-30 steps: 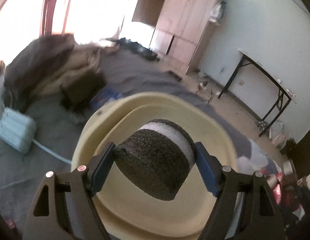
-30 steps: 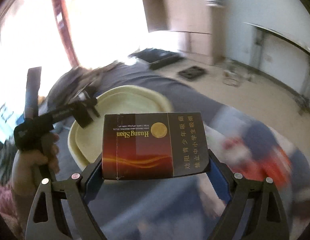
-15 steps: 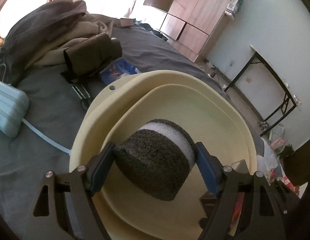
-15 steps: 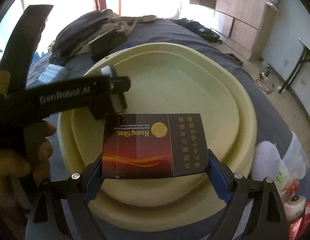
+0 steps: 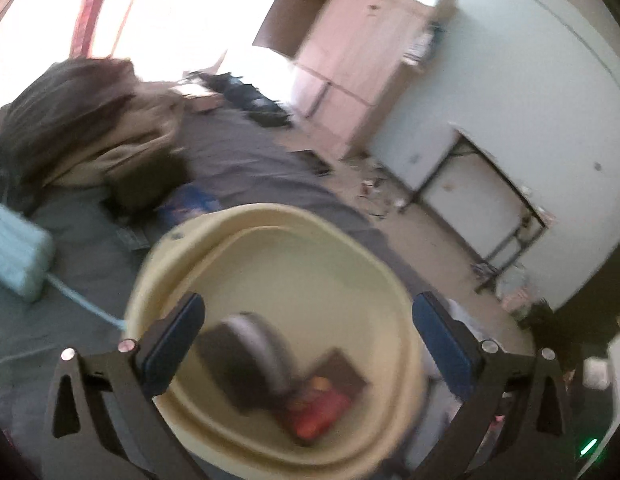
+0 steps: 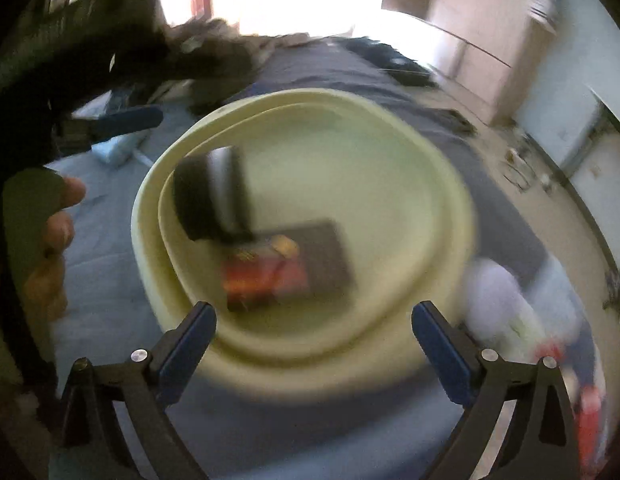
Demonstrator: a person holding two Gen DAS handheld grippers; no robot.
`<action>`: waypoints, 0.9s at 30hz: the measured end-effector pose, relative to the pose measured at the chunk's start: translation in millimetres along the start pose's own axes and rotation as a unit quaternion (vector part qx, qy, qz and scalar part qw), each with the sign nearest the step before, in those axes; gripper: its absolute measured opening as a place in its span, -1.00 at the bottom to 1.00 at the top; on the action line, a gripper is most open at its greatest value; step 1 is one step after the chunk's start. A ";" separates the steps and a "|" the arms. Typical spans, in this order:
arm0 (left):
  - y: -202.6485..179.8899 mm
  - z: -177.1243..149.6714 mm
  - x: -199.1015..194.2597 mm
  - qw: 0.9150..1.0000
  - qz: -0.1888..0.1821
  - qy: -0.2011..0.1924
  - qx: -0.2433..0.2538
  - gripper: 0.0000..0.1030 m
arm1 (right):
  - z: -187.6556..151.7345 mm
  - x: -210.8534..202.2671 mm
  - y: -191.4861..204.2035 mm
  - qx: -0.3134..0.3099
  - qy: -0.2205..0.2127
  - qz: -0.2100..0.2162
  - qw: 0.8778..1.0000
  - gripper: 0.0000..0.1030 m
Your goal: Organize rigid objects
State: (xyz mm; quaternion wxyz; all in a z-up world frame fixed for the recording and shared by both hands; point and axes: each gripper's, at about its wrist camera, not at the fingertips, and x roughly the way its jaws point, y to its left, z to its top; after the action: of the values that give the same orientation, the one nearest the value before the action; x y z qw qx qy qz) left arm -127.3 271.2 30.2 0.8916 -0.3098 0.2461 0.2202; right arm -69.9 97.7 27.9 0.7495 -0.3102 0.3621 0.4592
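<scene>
A cream plastic basin point(image 5: 342, 240) point(image 6: 450, 200) sits on the grey bed cover. Inside it lie a dark foam roll with a white band point(image 5: 246, 360) point(image 6: 210, 196) and a red and brown cigarette box point(image 5: 322, 400) point(image 6: 286, 264), side by side and blurred. My left gripper point(image 5: 306, 332) hangs above the basin, its jaws opening wide, nothing between the pads. My right gripper point(image 6: 314, 332) is over the basin's near rim, jaws also opening, nothing held. In the right wrist view a hand point(image 6: 50, 232) holds the left gripper at the left edge.
A heap of dark and tan clothes point(image 5: 90, 128) lies on the bed behind the basin. A pale blue box with a cable point(image 5: 18, 256) rests at the left. White and red packets point(image 6: 510, 312) lie right of the basin. A wooden wardrobe point(image 5: 362, 60) and a black-framed table point(image 5: 490, 200) stand beyond.
Both grippers let go: the foam roll left the left jaws and the cigarette box left the right jaws, and both now lie in the basin. Both pairs of jaws spread wider.
</scene>
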 end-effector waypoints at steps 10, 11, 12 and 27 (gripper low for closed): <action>-164.5 -66.2 58.3 0.968 -0.090 0.112 0.204 1.00 | -193.0 -198.5 -171.7 0.378 -0.124 -0.172 0.901 0.99; -177.5 -74.5 60.1 0.962 -0.099 0.122 0.224 1.00 | -208.4 -206.2 -184.1 0.396 -0.130 -0.186 0.890 0.99; -186.4 -80.5 61.4 0.956 -0.106 0.129 0.240 1.00 | -219.2 -210.3 -193.4 0.407 -0.132 -0.192 0.883 0.99; -212.1 -104.7 65.3 0.946 -0.105 0.148 0.268 1.00 | -239.7 -219.6 -204.2 0.406 -0.119 -0.178 0.888 0.99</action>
State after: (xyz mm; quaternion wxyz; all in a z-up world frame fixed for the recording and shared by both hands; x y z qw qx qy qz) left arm 7.7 66.9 14.9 0.9134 -0.1129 0.3912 0.0032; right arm -14.7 -274.2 106.1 0.9167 0.0191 0.3634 0.1648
